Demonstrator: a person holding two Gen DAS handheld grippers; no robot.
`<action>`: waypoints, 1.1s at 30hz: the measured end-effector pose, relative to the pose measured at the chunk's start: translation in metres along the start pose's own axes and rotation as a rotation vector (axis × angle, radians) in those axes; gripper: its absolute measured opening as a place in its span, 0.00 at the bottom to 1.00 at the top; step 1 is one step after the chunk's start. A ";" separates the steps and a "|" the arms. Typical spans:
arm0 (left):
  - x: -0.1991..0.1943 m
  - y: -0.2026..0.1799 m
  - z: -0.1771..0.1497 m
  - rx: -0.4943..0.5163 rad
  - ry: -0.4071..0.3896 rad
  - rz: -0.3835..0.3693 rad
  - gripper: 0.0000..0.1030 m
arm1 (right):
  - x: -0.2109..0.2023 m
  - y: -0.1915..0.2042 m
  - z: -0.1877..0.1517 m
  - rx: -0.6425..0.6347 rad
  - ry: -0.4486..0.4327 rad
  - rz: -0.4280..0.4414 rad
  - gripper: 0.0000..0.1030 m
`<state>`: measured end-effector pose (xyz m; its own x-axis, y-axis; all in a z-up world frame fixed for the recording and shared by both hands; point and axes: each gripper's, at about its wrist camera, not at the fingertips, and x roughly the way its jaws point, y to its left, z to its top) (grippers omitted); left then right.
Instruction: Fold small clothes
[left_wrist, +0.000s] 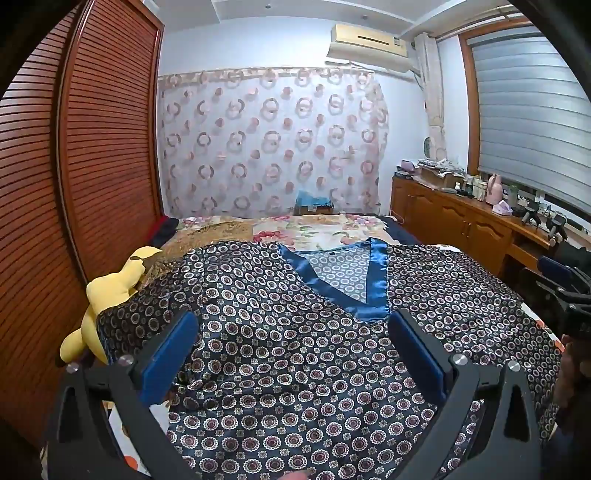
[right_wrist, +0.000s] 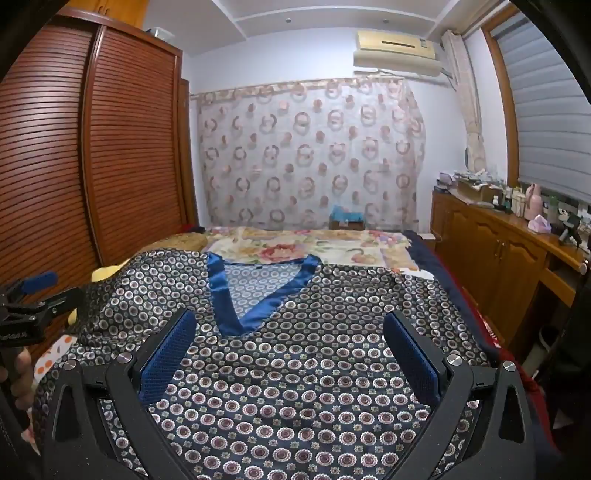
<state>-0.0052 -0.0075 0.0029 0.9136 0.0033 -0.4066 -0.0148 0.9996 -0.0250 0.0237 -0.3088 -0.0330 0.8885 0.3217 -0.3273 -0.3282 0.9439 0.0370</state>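
Bedroom light is falling on a bed (left_wrist: 325, 229) that is wearing a floral cover, with a slatted wooden wardrobe (left_wrist: 107, 147) standing on one side and a low wooden sideboard (right_wrist: 495, 251) running along the window wall. A dark satin pyjama top (left_wrist: 295, 354) with a ring print is lying spread face up across the near end of the bed, its blue V-neck trim (left_wrist: 369, 291) pointing toward the cameras. A yellow plush toy (left_wrist: 110, 295) is sitting just beside the top's sleeve on the wardrobe side.

Both tools are hovering over the top's lower half. The left gripper (left_wrist: 295, 354) is standing wide with nothing between its blue pads, and the right gripper (right_wrist: 288, 354) is standing equally wide and empty.

Folding is not yet begun, it seems. Slippery satin is likely asking for a pinch right at a sleeve or side seam, catching both layers, then a low, slow carry across the chest so nothing slides.

Only one container is showing clearly: a small box (right_wrist: 347, 221) at the far end of the bed, holding something blue that cannot be made out.
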 end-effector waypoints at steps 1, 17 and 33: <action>0.000 0.000 0.000 0.000 -0.001 -0.001 1.00 | -0.001 0.002 -0.001 -0.003 -0.003 -0.002 1.00; 0.000 -0.003 0.000 0.011 -0.001 -0.004 1.00 | -0.001 0.002 0.001 -0.001 -0.001 0.004 1.00; -0.005 -0.008 0.003 0.029 -0.017 -0.005 1.00 | -0.004 0.004 0.001 -0.003 -0.006 0.000 1.00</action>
<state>-0.0082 -0.0152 0.0078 0.9204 -0.0012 -0.3909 0.0012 1.0000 -0.0003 0.0195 -0.3060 -0.0303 0.8905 0.3218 -0.3216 -0.3287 0.9438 0.0343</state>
